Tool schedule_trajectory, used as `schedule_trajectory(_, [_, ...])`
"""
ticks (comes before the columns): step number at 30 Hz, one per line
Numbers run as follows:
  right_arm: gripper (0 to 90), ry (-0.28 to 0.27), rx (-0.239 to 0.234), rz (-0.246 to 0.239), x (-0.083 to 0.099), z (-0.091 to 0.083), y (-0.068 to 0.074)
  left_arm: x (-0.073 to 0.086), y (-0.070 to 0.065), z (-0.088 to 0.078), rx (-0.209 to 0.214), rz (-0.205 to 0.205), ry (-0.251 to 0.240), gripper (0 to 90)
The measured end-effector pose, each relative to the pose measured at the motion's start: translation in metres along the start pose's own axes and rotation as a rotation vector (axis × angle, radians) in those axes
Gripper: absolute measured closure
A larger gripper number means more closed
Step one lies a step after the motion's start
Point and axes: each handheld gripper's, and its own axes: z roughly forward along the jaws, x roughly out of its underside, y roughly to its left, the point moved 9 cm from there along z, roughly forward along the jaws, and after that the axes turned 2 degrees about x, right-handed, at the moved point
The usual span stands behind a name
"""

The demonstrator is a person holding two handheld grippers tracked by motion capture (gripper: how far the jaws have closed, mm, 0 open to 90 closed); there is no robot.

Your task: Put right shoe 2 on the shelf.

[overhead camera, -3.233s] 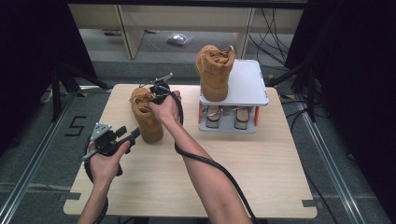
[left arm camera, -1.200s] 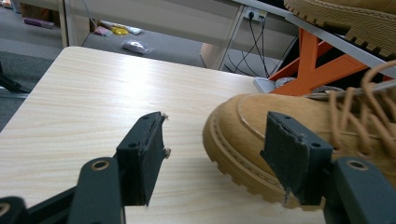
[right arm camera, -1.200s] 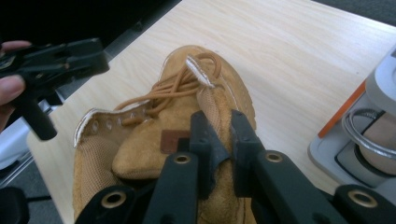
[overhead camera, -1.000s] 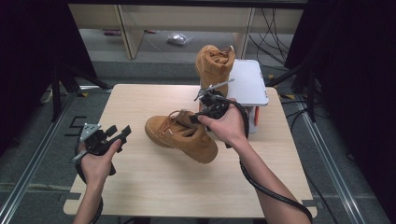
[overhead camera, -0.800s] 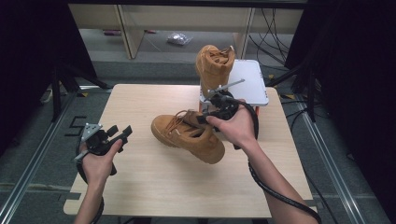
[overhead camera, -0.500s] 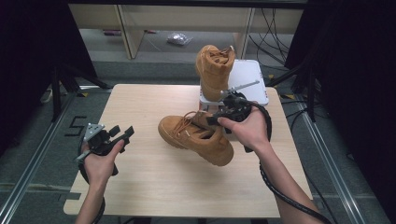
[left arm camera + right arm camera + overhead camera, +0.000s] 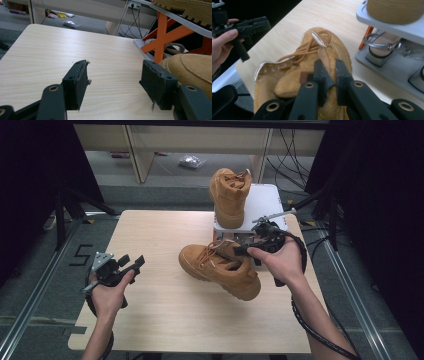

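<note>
Two tan boots on view from above: one boot [image 7: 220, 270] lifted over the pale wooden table [image 7: 165, 320], clamped at its tongue by the right gripper [image 7: 240, 251]; second boot [image 7: 230, 195] upright on the white rack [image 7: 265, 202]. Grey floor and cables beyond. Left gripper [image 7: 132, 265] near the table's left edge, jaws apart, empty.

Left gripper view: bare wood between spread jaws, orange rack leg [image 7: 161, 37] ahead.

Right gripper view: jaws pinched on the boot's tongue [image 7: 325, 60], rack beside.
</note>
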Motion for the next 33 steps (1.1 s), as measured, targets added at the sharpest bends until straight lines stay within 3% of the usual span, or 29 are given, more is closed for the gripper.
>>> schedule_trajectory(10, [82.9,-0.027,0.024,0.034,0.013,-0.022,-0.015,0.002,-0.001,-0.001,0.004,0.001,0.001,37.5])
schedule_trajectory(14, [82.9,-0.013,0.038,0.04,0.018,-0.032,-0.02,0.004,0.001,-0.002,0.003,-0.002,0.004,37.5])
schedule_trajectory(15, [82.9,-0.016,0.032,0.058,0.018,-0.034,-0.019,0.004,0.001,-0.002,0.003,-0.002,0.004,37.5])
schedule_trajectory(18, [82.9,-0.027,0.025,0.054,0.019,-0.038,-0.021,0.001,0.001,-0.003,0.005,0.0,-0.005,37.5])
schedule_trajectory(19, [82.9,-0.025,0.048,0.055,0.02,-0.041,-0.023,0.001,0.001,-0.003,0.005,0.0,-0.008,37.5])
schedule_trajectory(21, [82.9,-0.023,0.05,0.078,0.024,-0.047,-0.025,0.001,0.0,-0.003,0.003,0.0,-0.004,37.5])
schedule_trajectory(23, [82.9,-0.034,0.046,0.066,0.024,-0.049,-0.028,0.001,0.0,-0.003,0.005,0.0,-0.004,37.5])
schedule_trajectory(29, [82.9,-0.061,0.052,0.11,0.031,-0.064,-0.038,0.003,-0.001,-0.001,0.005,0.005,0.005,37.5])
schedule_trajectory(33, [82.9,-0.07,0.065,0.106,0.034,-0.072,-0.044,0.004,-0.002,-0.001,0.007,0.002,0.003,37.5])
